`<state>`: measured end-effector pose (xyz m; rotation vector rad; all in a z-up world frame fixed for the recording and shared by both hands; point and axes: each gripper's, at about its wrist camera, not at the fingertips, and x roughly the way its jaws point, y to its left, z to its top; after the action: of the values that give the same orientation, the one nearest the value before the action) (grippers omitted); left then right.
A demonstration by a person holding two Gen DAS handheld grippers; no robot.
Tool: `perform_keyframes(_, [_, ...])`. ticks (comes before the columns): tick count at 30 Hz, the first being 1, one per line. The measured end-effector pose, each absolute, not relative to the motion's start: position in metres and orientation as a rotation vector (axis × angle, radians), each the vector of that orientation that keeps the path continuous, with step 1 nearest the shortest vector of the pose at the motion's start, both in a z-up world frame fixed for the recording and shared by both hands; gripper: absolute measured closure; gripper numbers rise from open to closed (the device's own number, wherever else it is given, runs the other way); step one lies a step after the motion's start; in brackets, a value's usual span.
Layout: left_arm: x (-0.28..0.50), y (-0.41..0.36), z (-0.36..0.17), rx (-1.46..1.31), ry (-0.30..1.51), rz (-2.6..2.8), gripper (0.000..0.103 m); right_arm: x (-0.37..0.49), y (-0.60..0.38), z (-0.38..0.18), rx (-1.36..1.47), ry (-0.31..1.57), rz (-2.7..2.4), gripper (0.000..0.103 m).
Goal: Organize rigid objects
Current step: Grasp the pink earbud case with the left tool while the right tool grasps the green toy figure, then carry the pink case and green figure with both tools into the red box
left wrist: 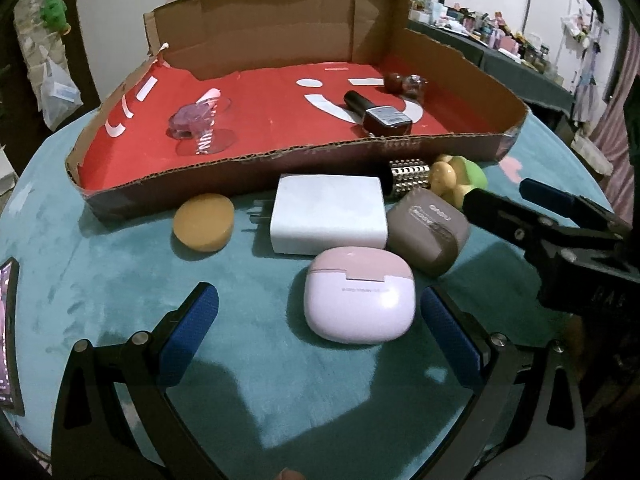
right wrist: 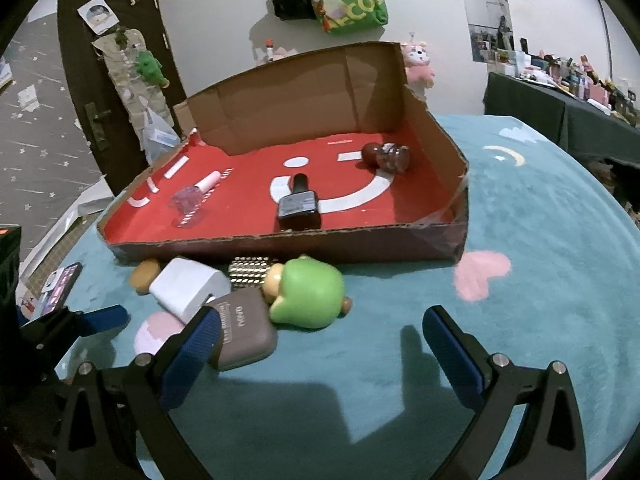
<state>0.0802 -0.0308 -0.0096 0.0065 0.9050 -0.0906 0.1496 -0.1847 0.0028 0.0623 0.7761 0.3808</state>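
With both tongs released, left gripper (left wrist: 320,336) and right gripper (right wrist: 320,352), I risk nudging the pink case (left wrist: 357,294) into the charger (left wrist: 329,214) if I close off-centre.

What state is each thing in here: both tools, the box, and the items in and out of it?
Left tool: open, empty, pink earbud case between its fingers.
Right tool: open, empty.
Cardboard box: open-topped, on the teal cloth.
Dark nail polish bottle: lying in the box.
Pink glitter bottle: lying in the box.
White charger: outside the box.
Brown case: closed, outside.
Green toy: tipped over, outside.
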Motion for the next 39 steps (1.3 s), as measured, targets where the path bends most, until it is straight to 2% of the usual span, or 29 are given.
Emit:
perform_keyframes(4, [0.084, -0.029, -0.014, -0.003, 0.913, -0.082, 0.000, 0.158, -0.186, 0.001, 0.069, 0.786, 0.373, 0.002])
perform_keyframes(9, [0.084, -0.029, -0.014, -0.009, 0.908, -0.087, 0.004, 0.168, -0.186, -0.004, 0.110, 0.827, 0.401, 0.018])
perform_keyframes(11, [0.083, -0.030, -0.013, -0.010, 0.902, -0.098, 0.010, 0.170, -0.185, -0.005, 0.115, 0.831, 0.401, 0.024])
perform_keyframes(14, [0.081, -0.034, -0.009, -0.018, 0.892, -0.132, 0.033, 0.172, -0.183, -0.005, 0.116, 0.837, 0.418, 0.028])
perform_keyframes(16, [0.079, -0.038, -0.008, -0.019, 0.888, -0.162, 0.050, 0.172, -0.181, -0.005, 0.115, 0.838, 0.435, 0.037])
perform_keyframes(18, [0.077, -0.042, -0.007, 0.004, 0.884, -0.167, 0.050, 0.172, -0.179, -0.005, 0.124, 0.843, 0.464, 0.047])
perform_keyframes(19, [0.077, -0.044, -0.007, 0.018, 0.881, -0.165, 0.050, 0.173, -0.178, -0.005, 0.128, 0.847, 0.471, 0.049])
perform_keyframes(25, [0.073, -0.046, -0.003, 0.021, 0.871, -0.189, 0.050, 0.171, -0.181, -0.004, 0.146, 0.847, 0.469, 0.050])
perform_keyframes(27, [0.070, -0.046, 0.000, 0.026, 0.857, -0.190, 0.050, 0.167, -0.184, -0.001, 0.153, 0.828, 0.465, 0.053])
perform_keyframes(39, [0.067, -0.024, 0.027, -0.011, 0.778, -0.158, 0.050, 0.150, -0.184, 0.029, 0.146, 0.745, 0.503, 0.053])
